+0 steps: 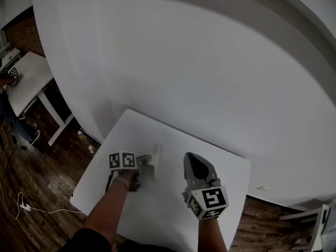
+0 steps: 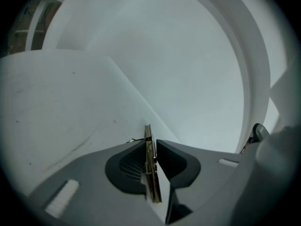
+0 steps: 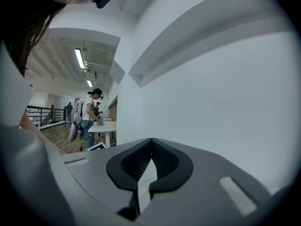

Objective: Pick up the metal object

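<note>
A thin, flat metal object [image 2: 148,138] stands on edge between the pads of my left gripper [image 2: 151,147], which is shut on it. Its brassy edge sticks out past the fingertips. In the head view the same metal object [image 1: 156,160] is a pale plate held by the left gripper [image 1: 148,162] just over the small white table [image 1: 157,133]. My right gripper [image 1: 196,161] hovers to its right, over the table. In the right gripper view the right gripper [image 3: 151,144] points at the wall, with its tips meeting and nothing between them.
The white table stands against a plain white wall [image 1: 210,72]. A second white table [image 1: 26,80] is at the far left on the wooden floor [image 1: 31,177], with a cable [image 1: 31,208] lying there. Several people [image 3: 89,117] stand at distant tables in the right gripper view.
</note>
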A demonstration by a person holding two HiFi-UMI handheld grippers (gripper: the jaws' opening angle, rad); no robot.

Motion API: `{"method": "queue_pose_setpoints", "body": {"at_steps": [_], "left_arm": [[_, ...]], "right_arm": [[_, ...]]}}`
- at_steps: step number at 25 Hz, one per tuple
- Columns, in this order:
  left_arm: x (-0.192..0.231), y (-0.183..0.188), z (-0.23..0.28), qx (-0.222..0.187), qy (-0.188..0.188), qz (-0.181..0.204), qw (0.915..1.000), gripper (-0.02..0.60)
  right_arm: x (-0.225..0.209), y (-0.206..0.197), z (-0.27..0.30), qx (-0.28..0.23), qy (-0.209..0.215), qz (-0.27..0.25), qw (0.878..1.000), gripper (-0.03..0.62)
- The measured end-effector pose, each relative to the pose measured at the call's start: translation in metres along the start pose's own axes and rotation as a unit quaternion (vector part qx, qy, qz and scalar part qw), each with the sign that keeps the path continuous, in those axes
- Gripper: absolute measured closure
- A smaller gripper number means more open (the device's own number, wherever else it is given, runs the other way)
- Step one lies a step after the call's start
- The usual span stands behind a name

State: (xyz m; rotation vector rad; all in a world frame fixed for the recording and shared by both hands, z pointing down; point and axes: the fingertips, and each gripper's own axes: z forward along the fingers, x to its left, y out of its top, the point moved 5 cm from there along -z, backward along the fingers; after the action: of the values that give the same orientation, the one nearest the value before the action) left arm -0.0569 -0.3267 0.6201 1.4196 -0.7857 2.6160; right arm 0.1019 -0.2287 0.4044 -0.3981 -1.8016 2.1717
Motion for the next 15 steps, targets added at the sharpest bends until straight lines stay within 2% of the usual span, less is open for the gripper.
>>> {"method": "queue_pose_setpoints", "body": {"at_steps": [3, 8, 15], "left_arm": [[0.001, 0.002, 0.002, -0.001, -0.001, -0.009, 1.0, 0.549], [0.0, 0.001, 0.003, -0.003, -0.006, -0.023, 0.9997, 0.561], [-0.02, 0.0, -0.009, -0.013, -0.021, 0.0, 0.9997, 0.568]], "right_arm": [[0.0, -0.002, 0.001, 0.003, -0.001, 0.0, 1.0, 0.583], [-0.003, 0.001, -0.001, -0.012, -0.007, -0.002, 1.0, 0.583], [-0.002, 0.006, -0.003, -0.016, -0.005, -0.001, 1.0, 0.583]]}}
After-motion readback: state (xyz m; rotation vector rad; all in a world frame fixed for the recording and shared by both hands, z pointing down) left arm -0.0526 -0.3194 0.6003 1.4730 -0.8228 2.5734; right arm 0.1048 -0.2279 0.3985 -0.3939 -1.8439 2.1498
